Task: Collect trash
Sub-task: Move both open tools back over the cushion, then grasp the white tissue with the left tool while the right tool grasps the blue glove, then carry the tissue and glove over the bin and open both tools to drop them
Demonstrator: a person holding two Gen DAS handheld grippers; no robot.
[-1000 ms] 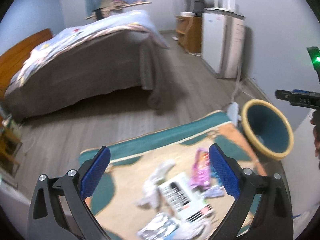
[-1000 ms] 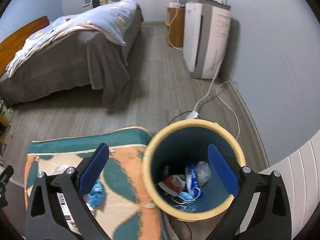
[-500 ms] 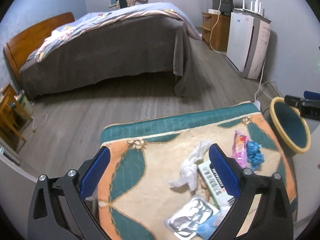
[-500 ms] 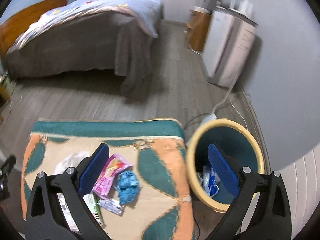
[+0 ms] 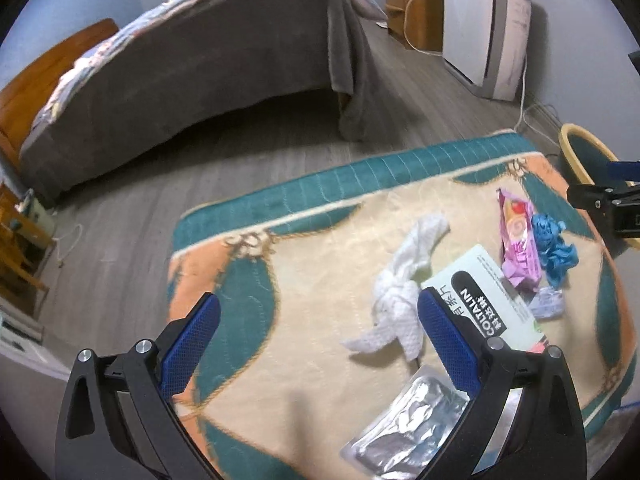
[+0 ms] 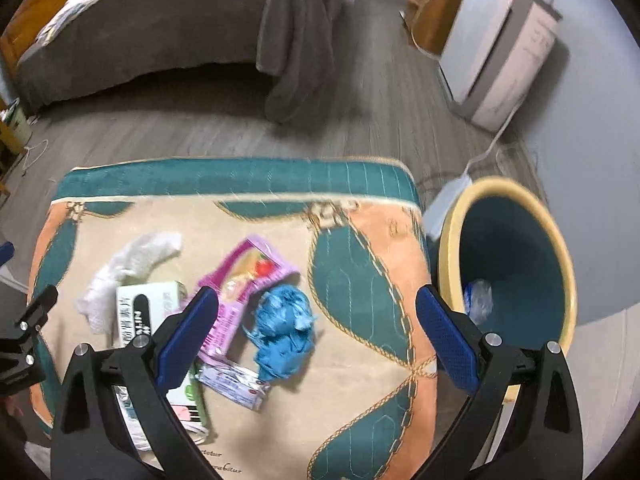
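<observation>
One clear wrapper lies inside the bin.

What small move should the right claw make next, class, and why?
Probably lower the right claw onto the blue wad. The claw is open and empty, the wad lies loose on the mat roughly between its fingers, and the bin stands just off the mat's right edge, so the carry looks short. The left claw is open too, nearer the tissue.
</observation>
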